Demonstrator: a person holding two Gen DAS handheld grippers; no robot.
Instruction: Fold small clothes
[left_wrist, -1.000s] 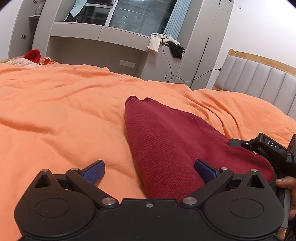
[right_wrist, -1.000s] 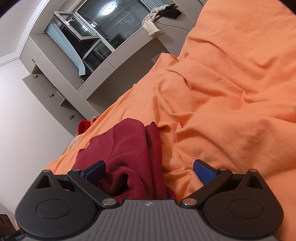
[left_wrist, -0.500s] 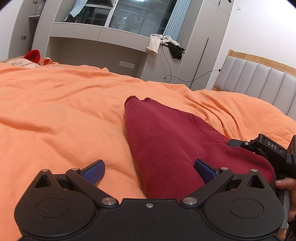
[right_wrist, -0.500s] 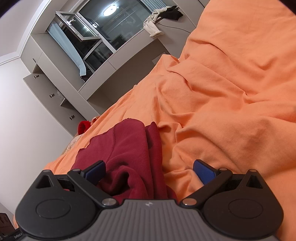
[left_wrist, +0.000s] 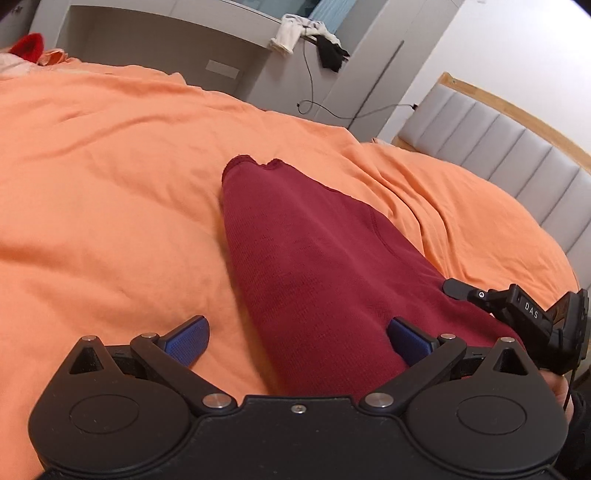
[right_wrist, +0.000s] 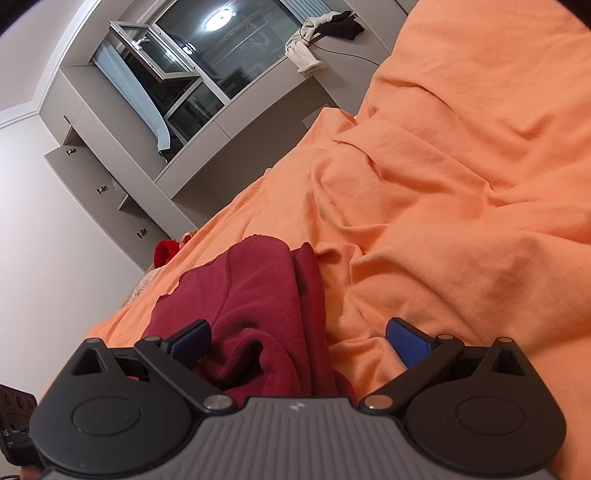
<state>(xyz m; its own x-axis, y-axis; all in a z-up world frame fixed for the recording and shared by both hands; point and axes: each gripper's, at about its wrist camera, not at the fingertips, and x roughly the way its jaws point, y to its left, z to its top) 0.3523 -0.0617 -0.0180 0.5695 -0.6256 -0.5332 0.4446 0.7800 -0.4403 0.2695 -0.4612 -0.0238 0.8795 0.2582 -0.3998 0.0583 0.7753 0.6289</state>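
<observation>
Dark red garment (left_wrist: 314, 266) folded lengthwise on orange bedspread (left_wrist: 110, 166), left gripper (left_wrist: 297, 338) wide apart at its near end (nothing held), right gripper (right_wrist: 297, 338) wide too, over bunched near edge.

Setting: domestic bedroom. Evidence: bed under a rumpled orange cover (left_wrist: 122, 177), grey padded headboard with wooden trim (left_wrist: 509, 147), built-in grey cabinets with a window bench (right_wrist: 236, 122), dark window (right_wrist: 207, 62) reflecting a ceiling light. Loose socks (left_wrist: 291, 35) and a trailing cable (left_wrist: 332, 110) on the ledge.
</observation>
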